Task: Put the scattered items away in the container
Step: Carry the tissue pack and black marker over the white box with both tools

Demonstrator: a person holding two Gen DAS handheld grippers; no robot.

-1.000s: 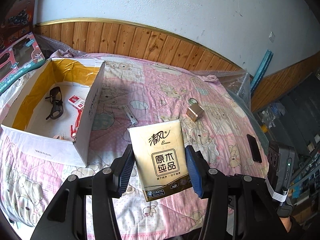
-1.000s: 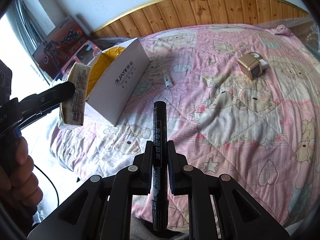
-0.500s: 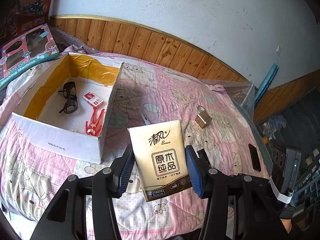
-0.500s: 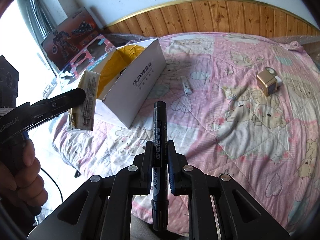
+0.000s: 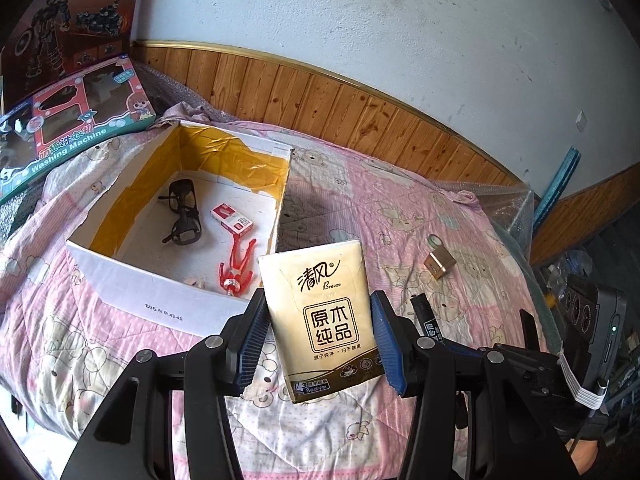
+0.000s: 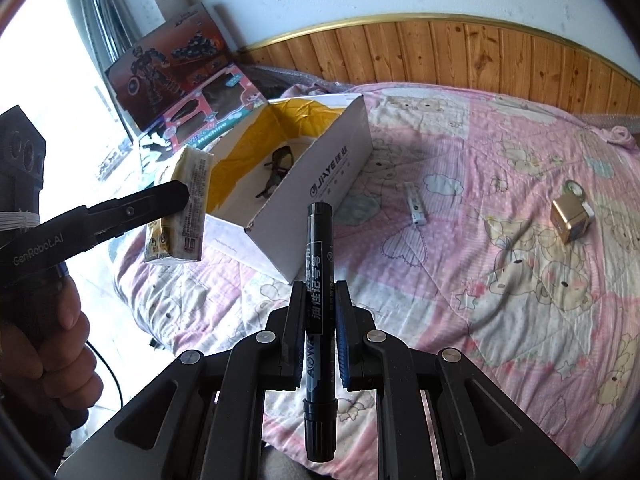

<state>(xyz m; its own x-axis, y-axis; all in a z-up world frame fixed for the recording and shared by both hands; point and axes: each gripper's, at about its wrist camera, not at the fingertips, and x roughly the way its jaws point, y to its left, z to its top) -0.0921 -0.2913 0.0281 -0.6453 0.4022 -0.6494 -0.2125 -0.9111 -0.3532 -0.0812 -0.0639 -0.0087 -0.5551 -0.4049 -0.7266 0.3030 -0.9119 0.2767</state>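
The left gripper [image 5: 318, 334] hangs above the bed's near edge, its blue-padded fingers [image 5: 251, 338] clamped on the sides of a tissue pack [image 5: 322, 320] held upright, just short of the box [image 5: 160, 300]. In the right wrist view the same gripper [image 6: 176, 200] shows side-on, with a hand [image 6: 60, 356] on its grip. The right gripper [image 6: 318, 320] is level beside it, fingers pressed on a black marker [image 6: 318, 304] that points forward toward the box's near corner.

The box sits open by the bed's left edge, lined with yellow tape, and holds dark glasses [image 5: 182, 214], a small red-and-white pack [image 5: 232, 219] and a red figure [image 5: 238, 264]. On the pink quilt [image 6: 500, 200], a small white item [image 6: 415, 202] lies just right of the box, and a gold cube [image 6: 570, 218] lies well apart toward the right edge. Two toy boxes [image 5: 68, 60] stand at the bed's far left corner. Wood panelling [image 5: 360, 108] under a white wall [image 5: 360, 12] runs behind the bed.
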